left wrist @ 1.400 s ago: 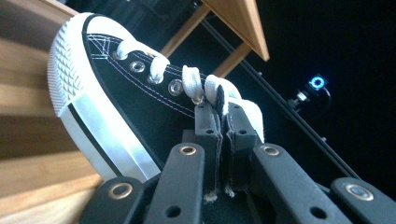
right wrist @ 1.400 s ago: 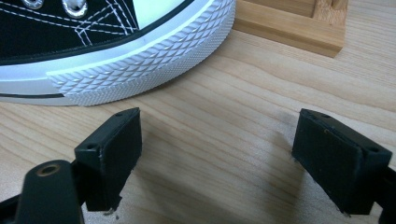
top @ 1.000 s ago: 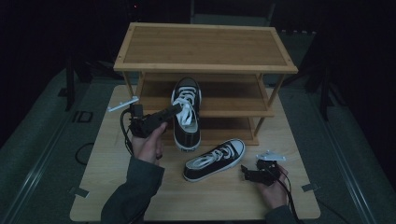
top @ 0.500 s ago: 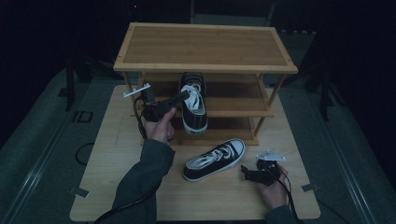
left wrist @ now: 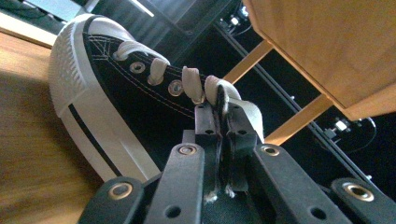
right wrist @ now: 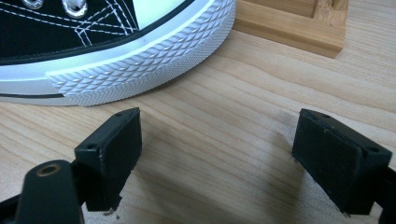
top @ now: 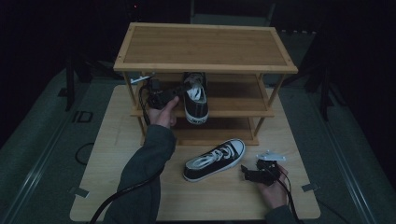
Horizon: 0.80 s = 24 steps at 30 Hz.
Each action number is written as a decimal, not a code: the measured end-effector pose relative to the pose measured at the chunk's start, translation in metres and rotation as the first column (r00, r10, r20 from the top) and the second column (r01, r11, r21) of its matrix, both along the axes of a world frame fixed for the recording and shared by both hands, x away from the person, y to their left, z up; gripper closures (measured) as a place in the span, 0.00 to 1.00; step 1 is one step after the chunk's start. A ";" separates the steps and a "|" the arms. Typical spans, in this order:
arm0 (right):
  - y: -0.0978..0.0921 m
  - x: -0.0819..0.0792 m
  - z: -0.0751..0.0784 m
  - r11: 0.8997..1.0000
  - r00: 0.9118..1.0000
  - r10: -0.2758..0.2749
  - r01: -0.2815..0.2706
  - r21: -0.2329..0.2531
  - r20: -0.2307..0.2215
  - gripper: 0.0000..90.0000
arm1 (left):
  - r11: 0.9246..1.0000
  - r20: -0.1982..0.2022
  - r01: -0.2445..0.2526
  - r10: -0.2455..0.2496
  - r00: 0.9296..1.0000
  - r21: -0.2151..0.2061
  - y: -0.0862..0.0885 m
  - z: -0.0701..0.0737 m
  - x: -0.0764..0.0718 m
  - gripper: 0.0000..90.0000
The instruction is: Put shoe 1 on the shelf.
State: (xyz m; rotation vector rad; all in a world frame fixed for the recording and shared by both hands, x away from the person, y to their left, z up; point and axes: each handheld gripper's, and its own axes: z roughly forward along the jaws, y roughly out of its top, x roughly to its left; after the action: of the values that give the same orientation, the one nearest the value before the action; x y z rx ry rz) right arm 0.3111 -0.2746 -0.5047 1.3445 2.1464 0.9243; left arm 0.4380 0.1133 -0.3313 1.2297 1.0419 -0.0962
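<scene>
A black-and-white sneaker (top: pixel 195 97) rests on the middle shelf of a wooden shoe rack (top: pixel 205 46), its heel hanging over the front edge. My left gripper (top: pixel 183 88) is shut on this sneaker (left wrist: pixel 116 107), jaws pinched on the tongue and laces in the left gripper view (left wrist: pixel 219 126). A second matching sneaker (top: pixel 215 159) lies on the table in front of the rack. My right gripper (top: pixel 246 173) rests open on the table just right of that sneaker's toe (right wrist: pixel 140 60); nothing lies between its fingers (right wrist: pixel 218 154).
The wooden table (top: pixel 112 154) carries the rack at its back half. The rack's bottom shelf (top: pixel 219 136) is bare and its foot rail (right wrist: pixel 289 28) lies just beyond the right gripper. Cables (top: pixel 116 200) trail off the front edge.
My left gripper has carried the first sneaker back and up from in front of the rack onto the middle shelf. The right gripper and the second sneaker have stayed put.
</scene>
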 end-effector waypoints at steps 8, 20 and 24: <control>0.000 0.000 0.000 1.000 1.000 0.000 0.000 0.000 0.000 0.17 | 0.999 -0.021 0.023 -0.022 1.000 0.034 0.001 0.002 0.011 0.96; 0.000 0.000 0.000 1.000 1.000 0.001 -0.001 -0.001 0.000 0.17 | 0.998 -0.060 -0.010 0.013 0.998 0.057 0.000 0.006 0.024 0.96; 0.000 0.000 0.000 1.000 1.000 0.001 -0.001 -0.001 0.000 0.17 | 0.998 -0.102 -0.064 0.061 0.993 -0.022 -0.004 0.005 0.027 0.96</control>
State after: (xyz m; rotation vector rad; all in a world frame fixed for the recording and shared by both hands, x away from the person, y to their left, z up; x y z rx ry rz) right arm 0.3111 -0.2747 -0.5047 1.3432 2.1476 0.9235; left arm 0.4651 0.1095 -0.3263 1.1779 1.1630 -0.1236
